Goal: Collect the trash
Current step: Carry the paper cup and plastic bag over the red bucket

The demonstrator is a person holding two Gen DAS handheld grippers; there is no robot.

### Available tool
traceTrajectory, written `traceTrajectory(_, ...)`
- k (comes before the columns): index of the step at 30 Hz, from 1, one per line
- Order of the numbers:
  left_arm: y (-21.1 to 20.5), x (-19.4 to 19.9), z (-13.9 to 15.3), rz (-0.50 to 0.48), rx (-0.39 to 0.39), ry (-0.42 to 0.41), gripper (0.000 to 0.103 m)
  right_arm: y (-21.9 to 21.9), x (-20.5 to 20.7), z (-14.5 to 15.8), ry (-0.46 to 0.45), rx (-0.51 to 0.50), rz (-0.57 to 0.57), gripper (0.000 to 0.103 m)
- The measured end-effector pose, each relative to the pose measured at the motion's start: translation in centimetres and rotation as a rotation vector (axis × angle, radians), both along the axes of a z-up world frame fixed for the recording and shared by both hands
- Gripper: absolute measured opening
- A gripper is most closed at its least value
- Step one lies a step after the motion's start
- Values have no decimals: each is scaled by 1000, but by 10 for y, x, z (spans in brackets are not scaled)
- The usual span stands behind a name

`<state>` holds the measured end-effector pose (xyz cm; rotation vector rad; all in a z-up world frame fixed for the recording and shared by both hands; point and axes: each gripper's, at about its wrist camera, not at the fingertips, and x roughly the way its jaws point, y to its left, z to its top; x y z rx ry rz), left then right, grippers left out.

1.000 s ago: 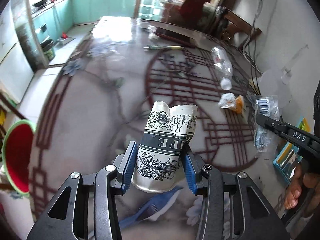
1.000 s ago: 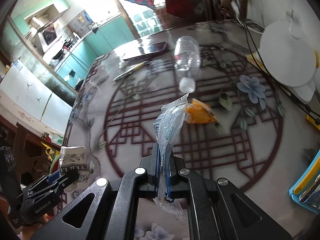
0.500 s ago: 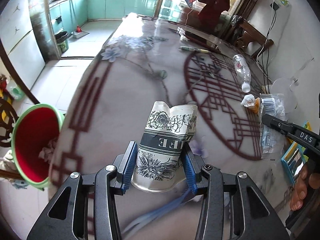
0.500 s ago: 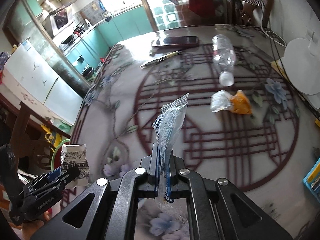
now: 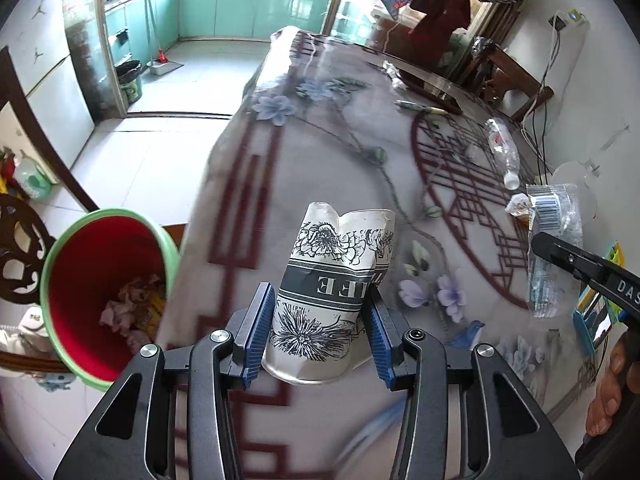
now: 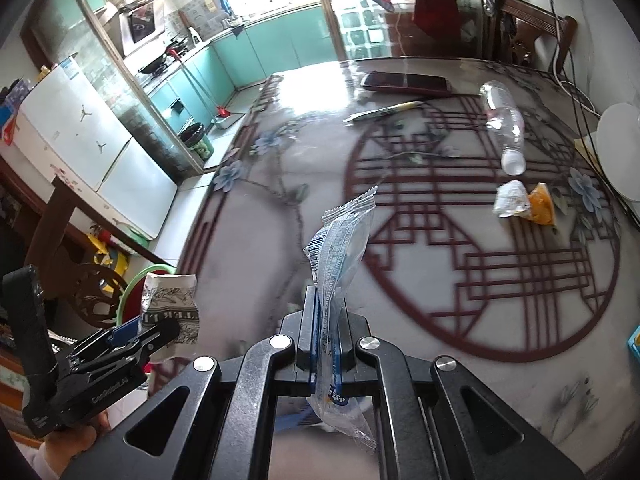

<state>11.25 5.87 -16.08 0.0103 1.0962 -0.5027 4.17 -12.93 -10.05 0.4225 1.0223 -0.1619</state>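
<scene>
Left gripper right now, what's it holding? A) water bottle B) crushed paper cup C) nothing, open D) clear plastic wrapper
B: the left gripper is shut on the crushed paper cup, blue pads pressing both sides; the clear wrapper is in the right gripper, and the bottle lies on the table.

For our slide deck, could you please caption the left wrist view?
Left gripper holds a crushed paper cup near the red bin.
</scene>
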Motion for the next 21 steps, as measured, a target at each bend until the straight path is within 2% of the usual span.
traceTrajectory(4,25,10,-3,29,3,1,43,28,12,1,-3,5,38,4)
traceTrajectory(11,88,30,-16,146,43,16,43,77,35,1,-43,88,139,4)
traceTrajectory(18,155,46,-33,290,81,49,44,141,70,-6,-46,148,317,4)
traceTrajectory(21,178,50,-38,346,86,59,44,172,90,-12,-40,133,407,4)
